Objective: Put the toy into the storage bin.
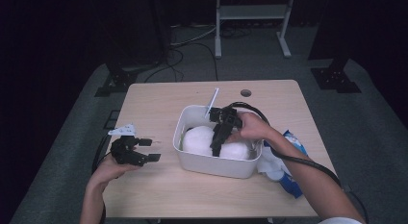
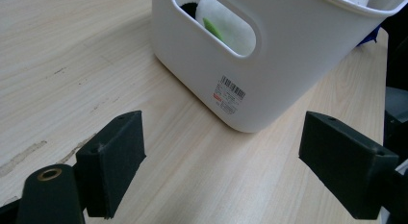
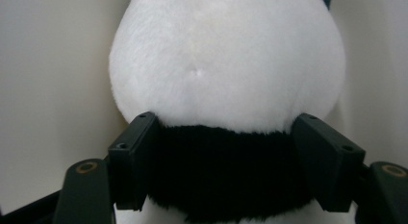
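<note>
One fluffy rounded plush panda [image 3: 226, 89] | smooth white plastic bin [image 1: 211, 162] | right hand-held gripper [image 3: 226, 171] released

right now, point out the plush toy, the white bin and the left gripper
plush toy [image 3: 226, 65], right gripper view, white fur of its rounded body
white bin [image 2: 288, 70], left gripper view, bare side wall
left gripper [image 1: 153, 150], high view, midway between its fingertips

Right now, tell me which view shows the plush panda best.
The right gripper view: the plush panda is seen close up, white fur above a black band that sits between the right gripper's jaws. The high view shows it as a white mass inside the white bin. The left gripper view gives a glimpse through the bin's handle slot.
</note>
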